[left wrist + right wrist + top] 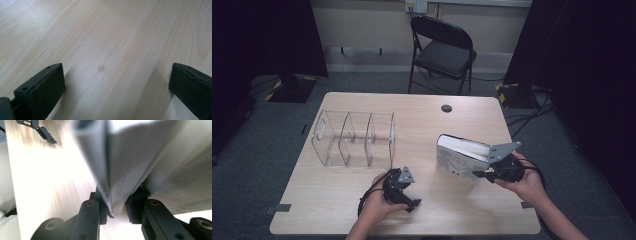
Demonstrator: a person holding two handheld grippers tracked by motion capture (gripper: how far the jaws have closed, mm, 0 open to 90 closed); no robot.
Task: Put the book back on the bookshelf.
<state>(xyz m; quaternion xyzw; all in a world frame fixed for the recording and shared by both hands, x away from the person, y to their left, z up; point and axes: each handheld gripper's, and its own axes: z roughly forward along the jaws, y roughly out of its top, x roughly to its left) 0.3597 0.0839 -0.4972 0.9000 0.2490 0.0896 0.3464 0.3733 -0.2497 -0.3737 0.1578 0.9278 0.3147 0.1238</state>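
Note:
A thick white book [459, 155] stands tilted on the wooden table [337, 210], right of centre, with one edge lifted. My right gripper [480, 173] is shut on the book's near lower corner. In the right gripper view the jaws [117, 207] pinch the grey cover and a wedge of pages of the book [130, 157]. My left gripper [411, 190] lies near the table's front edge, left of the book, open. In the left gripper view its jaws [115, 87] stand wide apart over bare wood with nothing between them.
A clear plastic organizer [354, 137] with three compartments stands on the left half of the table. A dark cable grommet [446, 108] sits near the far edge. A black folding chair [444, 45] stands behind the table.

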